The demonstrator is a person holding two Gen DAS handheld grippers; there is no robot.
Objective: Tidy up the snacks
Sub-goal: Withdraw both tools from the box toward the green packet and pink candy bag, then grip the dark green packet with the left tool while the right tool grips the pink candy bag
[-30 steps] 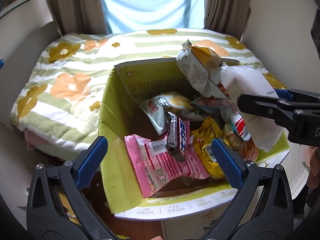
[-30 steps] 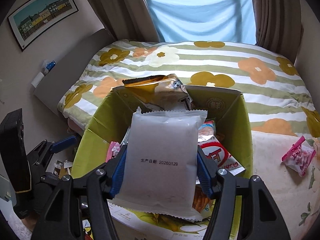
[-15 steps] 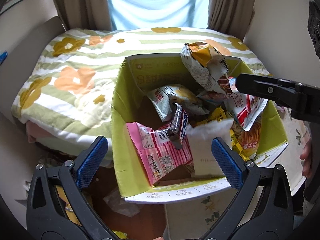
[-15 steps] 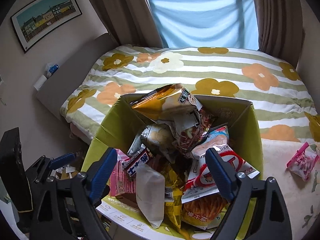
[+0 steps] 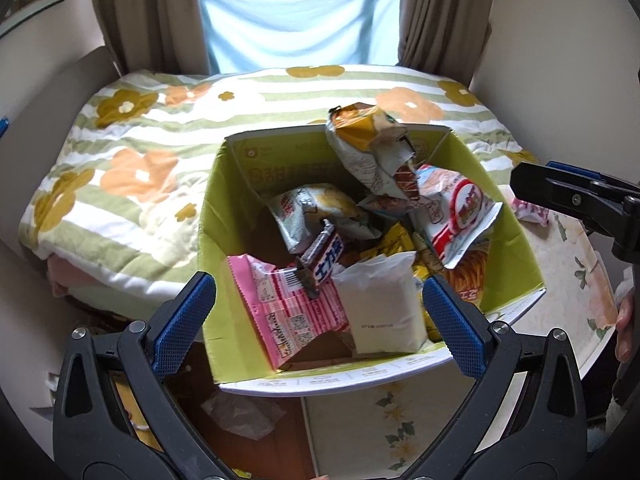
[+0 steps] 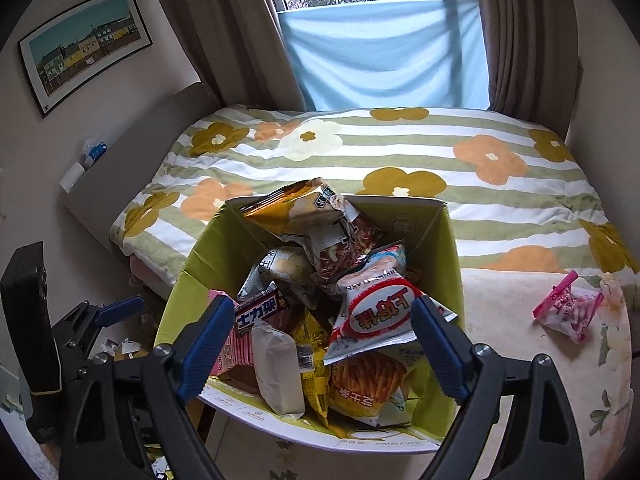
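At three o'clock of the heaped snack box [image 6: 448,240], the pink packet [image 6: 568,312] may be overlooked, since both the right gripper [image 6: 324,344] and the left gripper [image 5: 320,320] hang wide and empty.

Soft window [image 6: 384,52] daylight, sharp frames (fisheye-bent, dark corners).

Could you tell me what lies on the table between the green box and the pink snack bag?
Nothing: in the right wrist view the floral table is bare between the green box and the pink snack bag.
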